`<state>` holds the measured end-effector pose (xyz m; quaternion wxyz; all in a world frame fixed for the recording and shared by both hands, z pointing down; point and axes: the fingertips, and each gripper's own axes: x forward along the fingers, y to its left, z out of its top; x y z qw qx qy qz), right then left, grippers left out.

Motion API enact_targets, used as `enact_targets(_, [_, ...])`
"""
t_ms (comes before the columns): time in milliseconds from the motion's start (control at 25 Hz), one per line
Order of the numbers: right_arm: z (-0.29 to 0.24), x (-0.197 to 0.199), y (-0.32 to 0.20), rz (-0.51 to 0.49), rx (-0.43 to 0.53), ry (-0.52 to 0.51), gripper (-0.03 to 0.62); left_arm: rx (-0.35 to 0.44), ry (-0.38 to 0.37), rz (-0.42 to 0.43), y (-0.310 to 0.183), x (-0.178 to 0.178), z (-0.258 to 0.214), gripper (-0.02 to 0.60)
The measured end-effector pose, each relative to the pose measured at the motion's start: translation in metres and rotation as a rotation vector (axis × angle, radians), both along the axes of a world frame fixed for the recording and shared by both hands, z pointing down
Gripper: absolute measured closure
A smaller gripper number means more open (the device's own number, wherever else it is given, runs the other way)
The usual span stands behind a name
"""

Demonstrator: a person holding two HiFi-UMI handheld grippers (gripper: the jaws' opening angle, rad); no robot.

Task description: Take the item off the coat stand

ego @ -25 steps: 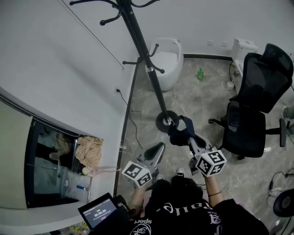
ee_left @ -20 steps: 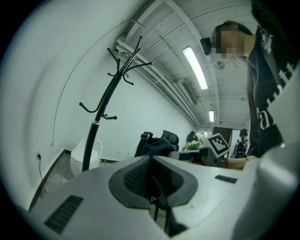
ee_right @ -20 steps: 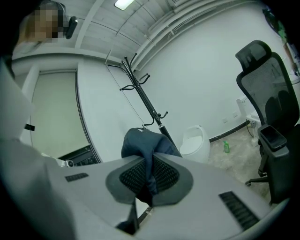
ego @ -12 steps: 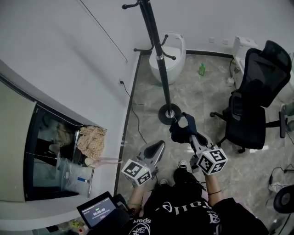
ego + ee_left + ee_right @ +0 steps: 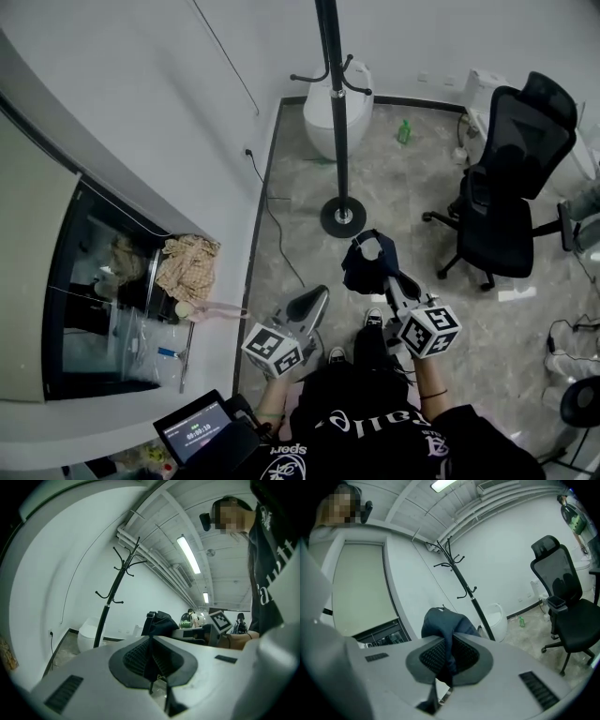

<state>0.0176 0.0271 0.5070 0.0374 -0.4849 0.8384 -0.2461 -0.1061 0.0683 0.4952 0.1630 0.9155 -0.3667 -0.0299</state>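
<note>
The black coat stand (image 5: 335, 112) rises from its round base (image 5: 343, 217) on the marble floor, and no item hangs on the hooks that show. My right gripper (image 5: 377, 274) is shut on a dark blue fabric item (image 5: 367, 260), held in the air in front of the base and apart from the stand. In the right gripper view the cloth (image 5: 443, 623) bunches up out of the closed pads of the right gripper (image 5: 449, 660), with the stand (image 5: 461, 590) behind. My left gripper (image 5: 312, 304) is lower left, jaws together and holding nothing (image 5: 151, 656).
A black office chair (image 5: 506, 187) stands to the right. A white tub (image 5: 330, 120) and a green bottle (image 5: 405, 132) are behind the stand by the wall. A glass-fronted cabinet with beige cloth (image 5: 187, 267) is at the left. A tablet (image 5: 197, 433) is near my body.
The stand has drawn away from me and the gap between its base and the held item has grown. Both grippers keep their jaws as they were.
</note>
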Motion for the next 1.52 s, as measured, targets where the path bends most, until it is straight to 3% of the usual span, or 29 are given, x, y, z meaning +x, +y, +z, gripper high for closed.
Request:
enact_targets(240, [0.003,-0.013,0.050,0.002,-0.017,0.023,0.569,0.011,0.019,0.020,0.032,-0.009,0.003,0.577])
enact_targets(560, [-0.001,-0.011,0.078,-0.002,-0.012,0.045,0.569,0.021,0.031,0.027,0.048,0.000,-0.008,0.577])
enact_targets(1040, [0.000,0.021,0.120,-0.048,-0.028,0.040,0.569,0.012,0.023,0.032,0.082,0.047,-0.004,0.577])
enact_targets(1520, [0.006,0.077,0.184,-0.094,-0.028,0.028,0.569,0.000,-0.015,0.009,0.155,0.109,-0.002,0.577])
